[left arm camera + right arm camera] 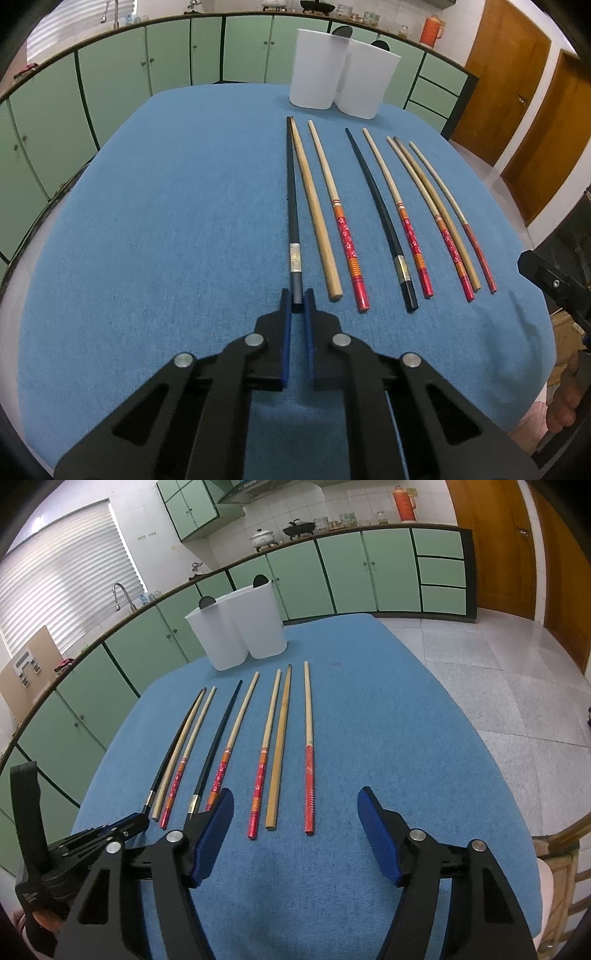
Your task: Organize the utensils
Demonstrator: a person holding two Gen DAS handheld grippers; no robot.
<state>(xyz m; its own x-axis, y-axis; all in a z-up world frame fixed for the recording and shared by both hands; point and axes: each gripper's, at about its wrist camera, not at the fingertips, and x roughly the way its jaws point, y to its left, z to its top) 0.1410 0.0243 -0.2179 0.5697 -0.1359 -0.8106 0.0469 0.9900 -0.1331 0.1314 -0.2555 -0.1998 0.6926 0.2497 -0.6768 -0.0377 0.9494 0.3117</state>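
1. Blue cloth is covering the surface (pixel 166 221), and eight chopsticks are lying on it in a loose row, thick ends toward the cameras.
2. At the left end of the row, the black chopstick (pixel 292 206) is lying just beside a plain wooden chopstick (pixel 314 210), their far tips touching.
3. The left claw (pixel 297 301) is pinching the near end of that black chopstick, its blue pads pressing on both sides of the butt; the chopstick is lying flat on the cloth.
4. A second black chopstick (pixel 380 218) is resting further right, between two red-patterned chopsticks (pixel 341 225).
5. The right claw (pixel 295 808) is hovering over the cloth with its jaws standing wide apart and nothing between the pads; a red-patterned stick and a plain bamboo stick (pixel 279 749) are lying just ahead of the gap.
6. Two white containers (pixel 319 68) are standing side by side, touching, at the far edge of the surface, beyond the chopstick tips, each with a dark rounded utensil end showing above its rim.
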